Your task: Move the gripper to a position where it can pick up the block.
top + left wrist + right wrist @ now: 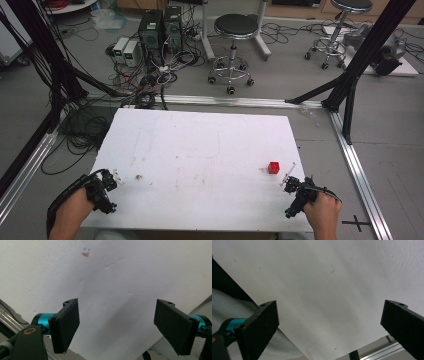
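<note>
The room behind has a grey floor with many black cables, two computer towers (160, 27) and two round stools (235, 30). A black frame (360, 55) stands at both sides. In front of you lies a white surface (200, 150), flat, with some faint scratches and small marks.

A small red cube (273, 167) sits on the surface at the right side, near the close edge. It is just beside your right gripper (287, 181), a little ahead of it and toward the middle, but not touching it. A tiny dark spot (138, 177) lies on the surface near your left gripper (116, 176).

Your left hand (75, 210) holds the left gripper at the near left corner of the surface. In the left gripper view its fingers (66, 327) are wide apart and nothing is between them, only the white surface below. Far ahead in that view there is a small orange and blue mark (85, 253) on the surface.

Your right hand (324, 212) holds the right gripper at the near right corner. In the right gripper view its fingers (259, 327) are also wide apart, with nothing between, and they hang over the edge of the white surface. A metal rail (382, 348) shows at the bottom of that view
</note>
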